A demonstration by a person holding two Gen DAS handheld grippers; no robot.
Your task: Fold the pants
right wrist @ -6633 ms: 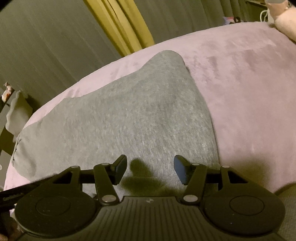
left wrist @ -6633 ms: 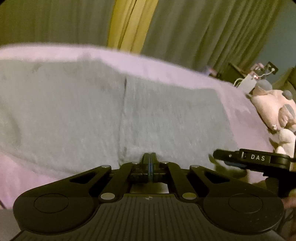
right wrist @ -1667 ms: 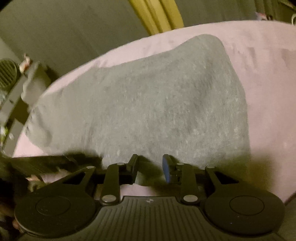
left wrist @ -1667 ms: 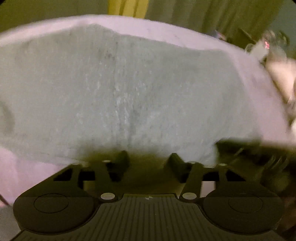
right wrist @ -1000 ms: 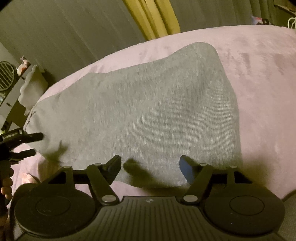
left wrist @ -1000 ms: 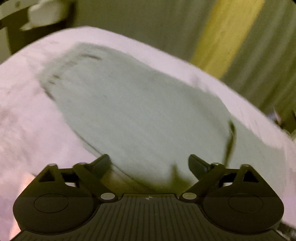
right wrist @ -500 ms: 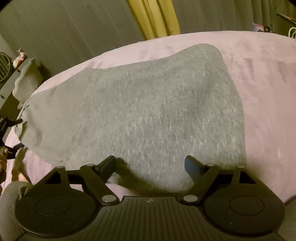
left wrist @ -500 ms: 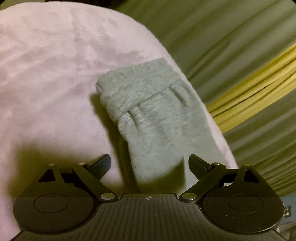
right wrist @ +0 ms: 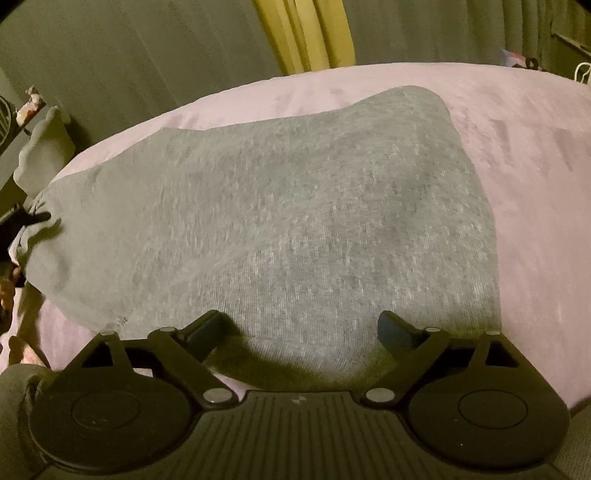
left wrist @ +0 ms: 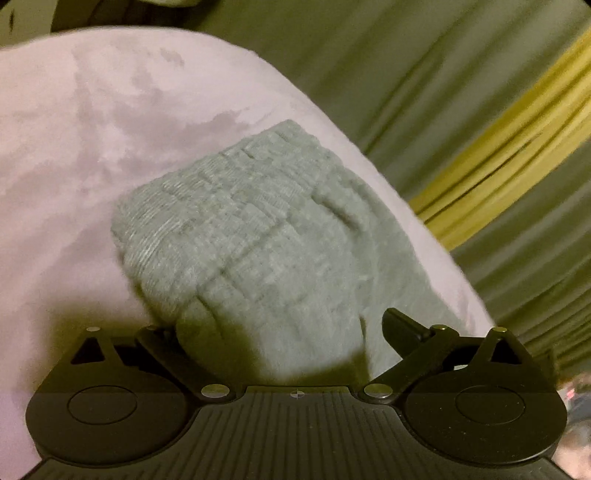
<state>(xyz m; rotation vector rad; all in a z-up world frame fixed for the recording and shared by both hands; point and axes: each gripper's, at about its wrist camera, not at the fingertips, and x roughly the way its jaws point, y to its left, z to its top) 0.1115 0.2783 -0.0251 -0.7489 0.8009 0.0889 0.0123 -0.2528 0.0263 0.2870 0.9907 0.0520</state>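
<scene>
The grey pants (right wrist: 295, 206) lie folded flat on the pink bedspread (right wrist: 535, 166). In the left wrist view their ribbed end (left wrist: 236, 214) bunches up right in front of my left gripper (left wrist: 280, 328). Its jaws are opening wide and straddle that end; the cloth lies between them and covers part of the left finger, and no pad presses on it. My right gripper (right wrist: 301, 325) hovers over the near edge of the pants. Its jaws are opening too, with the edge between them, untouched. At the far left a dark finger (right wrist: 35, 218) of the left gripper meets the pants' end.
Olive curtains with a yellow strip (right wrist: 306, 33) hang behind the bed. A pale object (right wrist: 44, 155) stands off the bed's left side. Clutter (right wrist: 517, 59) sits past the far right corner. A grey sleeve (right wrist: 14, 391) shows at the lower left.
My left gripper swung from the middle of the pants to their ribbed end and closed in on it. The right gripper's jaws widened over the near edge and barely shifted.
</scene>
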